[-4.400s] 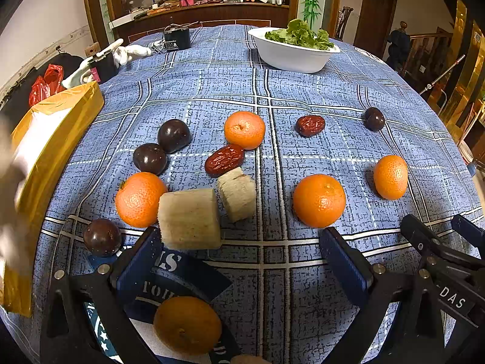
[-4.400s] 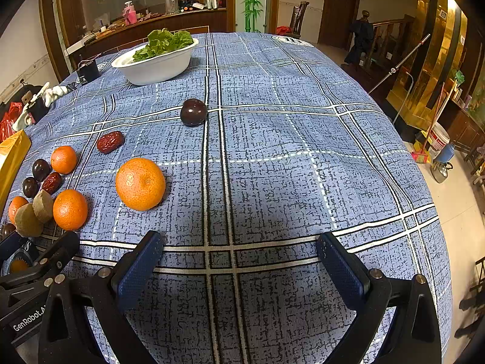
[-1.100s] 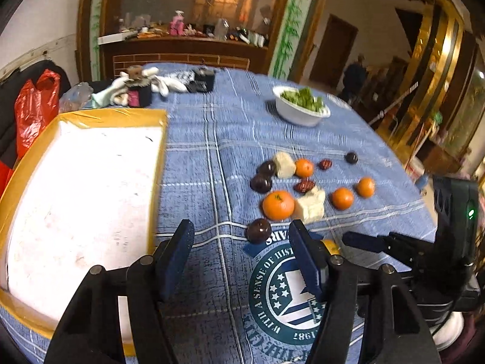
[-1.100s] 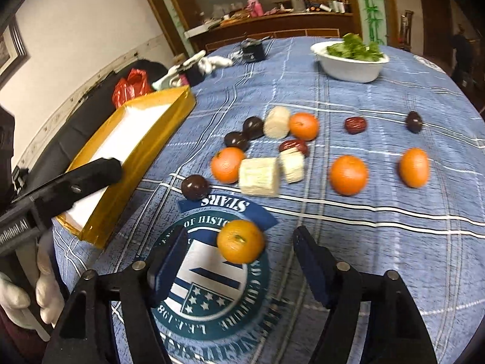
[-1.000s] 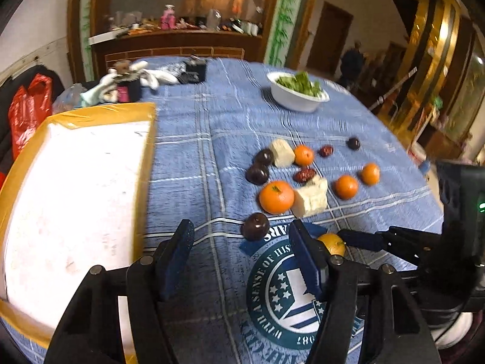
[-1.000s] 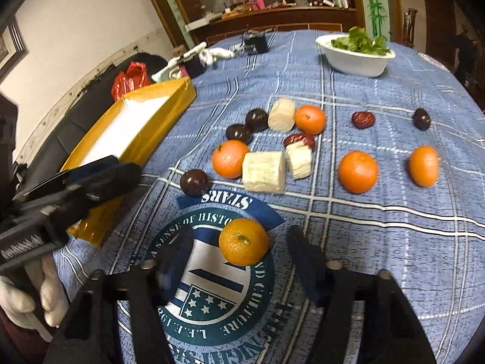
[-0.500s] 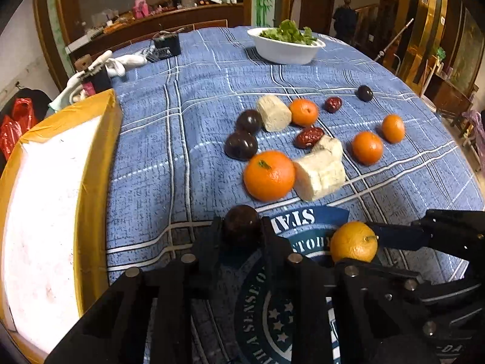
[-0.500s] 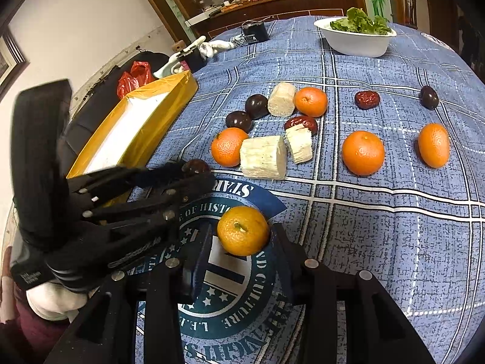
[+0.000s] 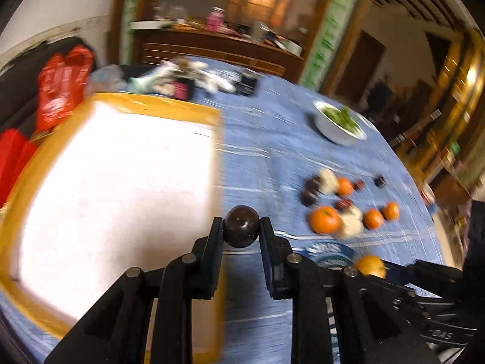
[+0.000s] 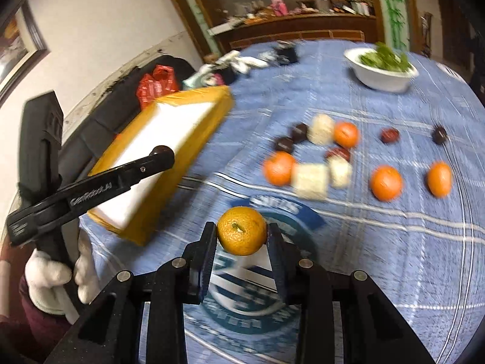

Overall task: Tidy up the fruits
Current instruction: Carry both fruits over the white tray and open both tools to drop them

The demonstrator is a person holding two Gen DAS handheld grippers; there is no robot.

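Dark and glossy, the plum (image 9: 242, 227) sits clamped between the jaws of our left gripper (image 9: 241, 231), lifted off the cloth at the near edge of the tray (image 9: 36, 163). We judge it light, round and smooth-skinned, apt to slip or bruise, so the hold across its widest part looks right. Beyond lie the remaining fruits (image 9: 342, 209) on the blue checked tablecloth (image 9: 266, 151), with a white bowl (image 9: 338, 129) of greens farther back. This view is blurred, so small details escape us.

From the right wrist, our right gripper (image 10: 242, 238) is closed on an orange (image 10: 242, 235), held above a printed emblem on the tablecloth (image 10: 409, 242). We judge the orange light, firm, with a grippy peel, and it is taken across its middle, stem facing us. The left gripper (image 10: 162, 154) shows at the left, over the tray (image 10: 157, 209). Behind the table stand a wooden sideboard, a white wall and a framed picture.
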